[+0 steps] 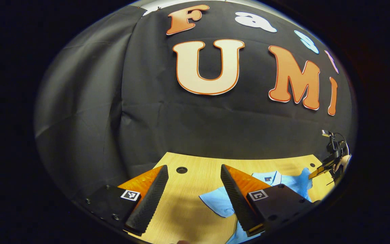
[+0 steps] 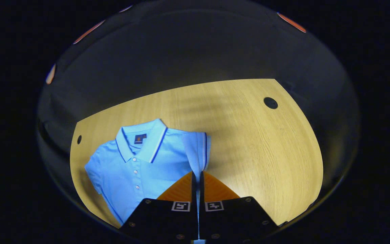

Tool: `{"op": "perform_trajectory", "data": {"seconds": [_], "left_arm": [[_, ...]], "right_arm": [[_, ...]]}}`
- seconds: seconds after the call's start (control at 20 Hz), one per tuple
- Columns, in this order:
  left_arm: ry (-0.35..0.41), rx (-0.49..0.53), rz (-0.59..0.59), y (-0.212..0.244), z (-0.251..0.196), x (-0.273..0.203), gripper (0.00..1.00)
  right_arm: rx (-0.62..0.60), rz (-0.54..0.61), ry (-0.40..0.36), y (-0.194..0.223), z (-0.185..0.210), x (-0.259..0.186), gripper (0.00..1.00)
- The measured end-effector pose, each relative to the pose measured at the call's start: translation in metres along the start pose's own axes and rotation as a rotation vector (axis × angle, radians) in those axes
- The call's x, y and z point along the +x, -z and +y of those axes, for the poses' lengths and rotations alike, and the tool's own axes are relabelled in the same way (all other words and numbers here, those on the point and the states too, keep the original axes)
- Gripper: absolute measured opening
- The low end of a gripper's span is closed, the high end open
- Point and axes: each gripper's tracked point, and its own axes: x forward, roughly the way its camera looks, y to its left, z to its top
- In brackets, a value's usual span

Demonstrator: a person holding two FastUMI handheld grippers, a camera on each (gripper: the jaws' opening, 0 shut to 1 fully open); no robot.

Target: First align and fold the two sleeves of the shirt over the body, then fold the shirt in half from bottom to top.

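**Right claw clamped on a sleeve, left claw wide and empty**

On the wooden table (image 2: 249, 142) in the right gripper view, your light blue polo shirt (image 2: 141, 166) lies face up in the lower left of the frame, collar (image 2: 144, 137) toward the top and the button placket running down its middle. Your right gripper (image 2: 197, 178) sits at the bottom centre with its 2 fingers pressed together, and a sleeve (image 2: 196, 152) of the shirt is pinched between them. That sleeve rises as a narrow strip from the fingertips and lies along the shirt's right-hand edge in the frame. The other sleeve (image 2: 93, 169) lies flat at the shirt's left edge. 2 dark round holes (image 2: 270, 102) show in the tabletop, 1 at upper right and 1 at far left.

Turn to the left gripper view: your left gripper (image 1: 193, 171) shows at the bottom of the frame with its fingers spread wide apart and nothing between them, bare wood showing in the gap. The shirt (image 1: 215, 200) lies at lower right of the frame, partly behind the right-hand finger. At the far right edge you can see the other gripper (image 1: 320, 169) holding up a corner of blue cloth.
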Motion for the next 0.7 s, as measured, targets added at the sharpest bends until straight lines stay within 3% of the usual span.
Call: {"op": "perform_trajectory", "data": {"seconds": [0.35, 0.55, 0.6, 0.7], "left_arm": [[-0.025, -0.007, 0.017, 0.012, 0.02, -0.004, 1.0], [-0.029, -0.03, 0.036, 0.02, 0.022, 0.002, 1.0], [-0.024, -0.036, 0.04, 0.021, 0.021, 0.005, 1.0], [-0.014, -0.036, 0.056, 0.025, 0.015, 0.012, 1.0]], "right_arm": [[-0.138, 0.005, -0.147, 0.018, 0.084, 0.001, 0.04], [-0.138, 0.056, -0.274, 0.034, 0.12, -0.005, 0.22], [-0.147, 0.049, -0.273, 0.034, 0.12, -0.005, 0.35], [-0.175, 0.013, -0.242, 0.027, 0.109, -0.004, 0.52]]}}
